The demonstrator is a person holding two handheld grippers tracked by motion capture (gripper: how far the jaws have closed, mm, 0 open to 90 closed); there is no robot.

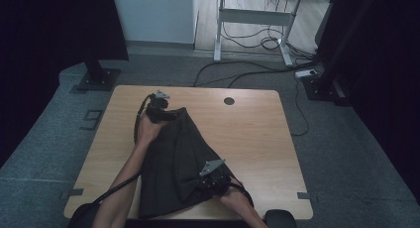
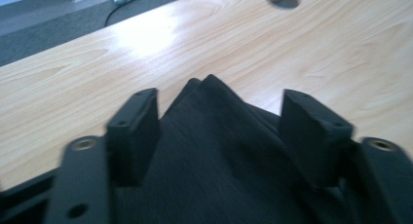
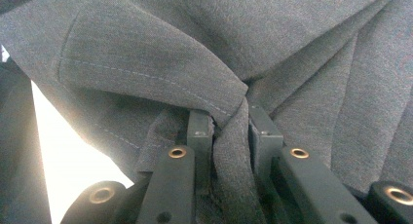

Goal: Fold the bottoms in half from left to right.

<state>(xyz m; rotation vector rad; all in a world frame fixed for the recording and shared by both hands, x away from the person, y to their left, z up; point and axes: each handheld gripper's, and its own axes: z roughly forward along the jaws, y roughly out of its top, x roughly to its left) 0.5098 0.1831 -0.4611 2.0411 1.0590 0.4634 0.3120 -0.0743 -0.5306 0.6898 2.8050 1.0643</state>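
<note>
Cloth (image 1: 171,163) lies on the table (image 1: 257,134), its far corner set down. Our left gripper (image 2: 219,121) stands with jaws apart, the corner loose between them; our right gripper (image 3: 229,131) pinches a fold. Spreading it flat, we judge, remains.

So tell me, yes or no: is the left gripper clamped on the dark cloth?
No. The left gripper stands open, its pads clear of the dark cloth lying between them.
</note>
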